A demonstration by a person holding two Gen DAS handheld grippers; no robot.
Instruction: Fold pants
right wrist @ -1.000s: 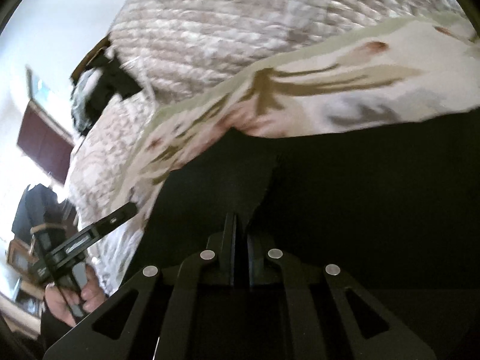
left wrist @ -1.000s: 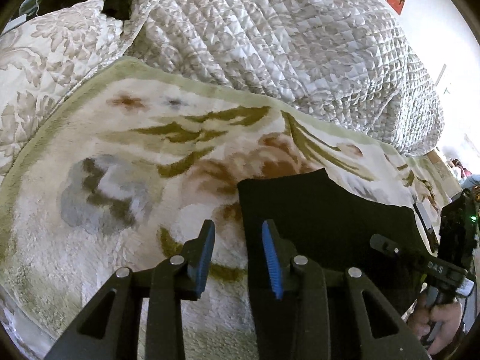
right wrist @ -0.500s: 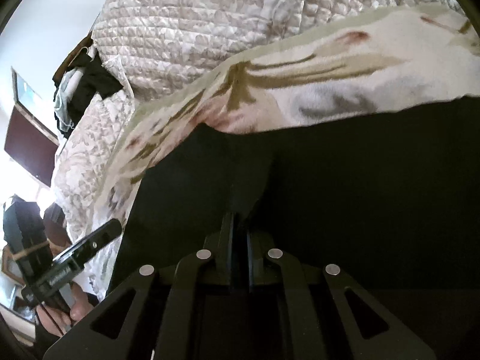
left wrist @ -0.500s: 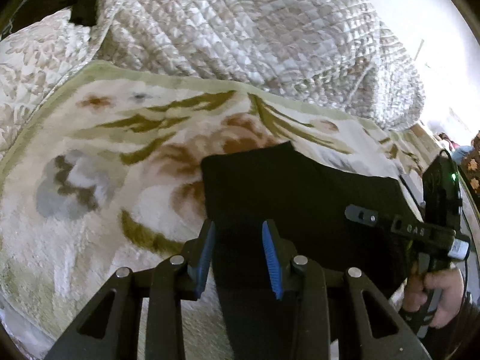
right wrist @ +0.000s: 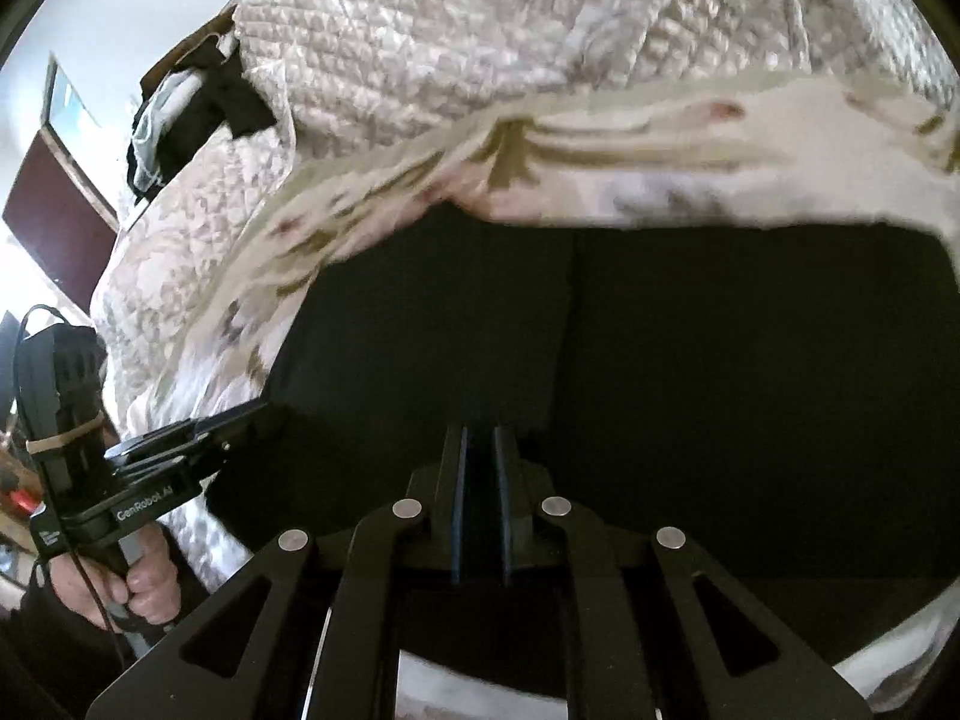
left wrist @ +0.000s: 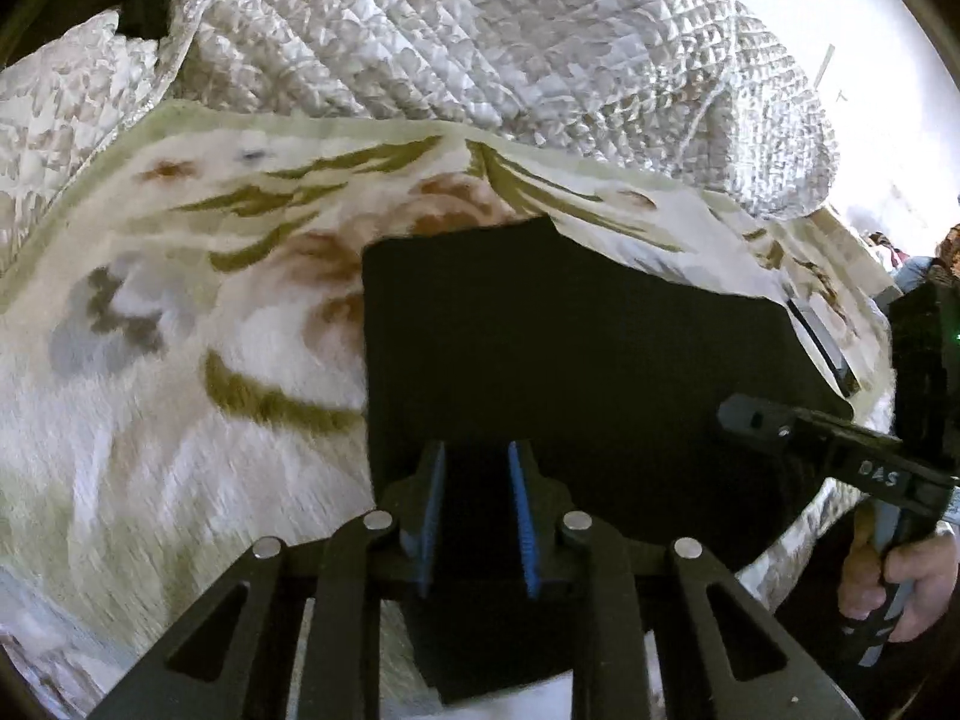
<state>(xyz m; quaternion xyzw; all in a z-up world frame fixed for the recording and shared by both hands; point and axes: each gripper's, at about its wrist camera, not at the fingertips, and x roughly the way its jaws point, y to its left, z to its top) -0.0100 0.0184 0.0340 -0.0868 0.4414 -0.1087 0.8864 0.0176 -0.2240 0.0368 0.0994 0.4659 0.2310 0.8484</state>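
Black pants (left wrist: 570, 360) lie folded flat on a floral blanket (left wrist: 180, 360); they fill the lower part of the right wrist view (right wrist: 720, 390). My left gripper (left wrist: 477, 468) is open, its blue pads over the near left part of the pants. My right gripper (right wrist: 479, 450) has its pads almost together with dark cloth between them; it also shows at the right edge of the left wrist view (left wrist: 726, 408). The left gripper shows in the right wrist view (right wrist: 252, 414) beside the pants' left edge.
A quilted silver-white duvet (left wrist: 510, 48) is heaped along the far side of the bed. Dark clothes (right wrist: 198, 108) lie on it at the far left. A dark flat object (left wrist: 822, 342) lies on the blanket past the pants' right end.
My left gripper has moved right, from over the bare blanket to over the pants, and its jaws have narrowed a little. The right gripper has stayed shut on the pants.
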